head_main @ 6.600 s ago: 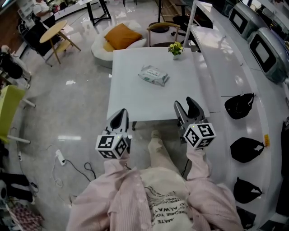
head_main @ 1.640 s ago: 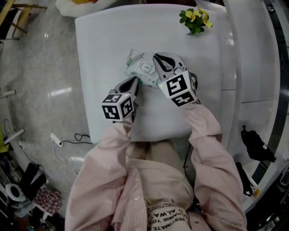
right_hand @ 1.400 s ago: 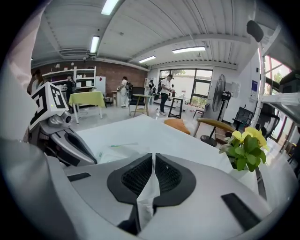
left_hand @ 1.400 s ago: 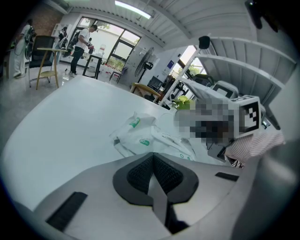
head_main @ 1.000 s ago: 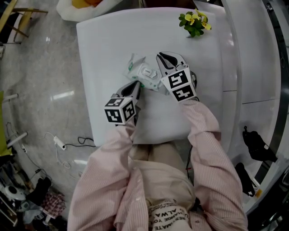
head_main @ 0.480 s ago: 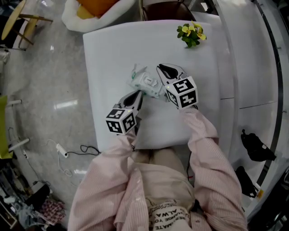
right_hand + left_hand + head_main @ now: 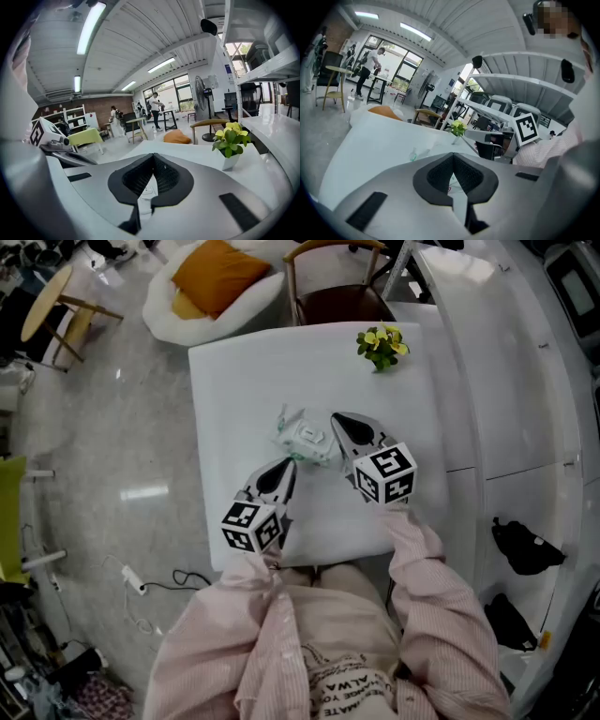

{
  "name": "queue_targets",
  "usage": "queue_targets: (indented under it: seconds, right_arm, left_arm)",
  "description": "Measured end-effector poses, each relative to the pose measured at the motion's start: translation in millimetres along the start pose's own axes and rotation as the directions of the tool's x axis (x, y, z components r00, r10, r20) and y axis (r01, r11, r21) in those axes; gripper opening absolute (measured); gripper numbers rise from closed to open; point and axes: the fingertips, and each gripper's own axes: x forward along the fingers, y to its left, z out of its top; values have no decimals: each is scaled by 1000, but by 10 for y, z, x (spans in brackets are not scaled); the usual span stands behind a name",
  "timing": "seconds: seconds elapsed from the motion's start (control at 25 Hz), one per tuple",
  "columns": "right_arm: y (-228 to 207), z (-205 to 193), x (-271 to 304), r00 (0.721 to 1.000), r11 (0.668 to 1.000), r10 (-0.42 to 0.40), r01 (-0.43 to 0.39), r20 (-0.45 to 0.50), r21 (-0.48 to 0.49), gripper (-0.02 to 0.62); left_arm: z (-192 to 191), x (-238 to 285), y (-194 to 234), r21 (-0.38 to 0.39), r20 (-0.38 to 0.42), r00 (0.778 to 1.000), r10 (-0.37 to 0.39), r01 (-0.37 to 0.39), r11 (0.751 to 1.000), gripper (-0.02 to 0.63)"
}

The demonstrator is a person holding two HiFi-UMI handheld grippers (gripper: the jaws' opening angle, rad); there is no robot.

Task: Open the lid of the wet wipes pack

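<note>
The white wet wipes pack (image 7: 302, 435) is in the middle of the white table (image 7: 234, 381), between my two grippers. My left gripper (image 7: 290, 463) is shut at the pack's near left corner. In the left gripper view its tips meet (image 7: 452, 158), with the pack's printed film (image 7: 457, 186) showing behind them. My right gripper (image 7: 336, 418) is shut along the pack's right side. Its tips meet (image 7: 153, 157) in the right gripper view, and the pack's white lid area (image 7: 146, 189) shows just below. The pinched spots are hidden, and I cannot tell whether the lid is up.
A small pot of yellow flowers (image 7: 380, 345) stands at the table's far right. A wooden chair (image 7: 337, 296) and a white beanbag with an orange cushion (image 7: 211, 282) are beyond the far edge. A white counter (image 7: 506, 381) runs along the right.
Both grippers have risen and rolled a little, still shut and still at the pack. The head view has pulled back, so the table looks smaller.
</note>
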Motion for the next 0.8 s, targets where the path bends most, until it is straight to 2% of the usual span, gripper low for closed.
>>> queue_targets:
  seconds: [0.44,0.8]
  right_arm:
    - [194,413,-711,990,998,-16,7,140,61,0]
    - [249,718,-1132,972,998,-38,23,232,64,0]
  left_arm:
    - [528,-525,-213,99,131,991,20,-34,995,-2]
    - [851,-865,-336,143,236,971,48,-84,986,-2]
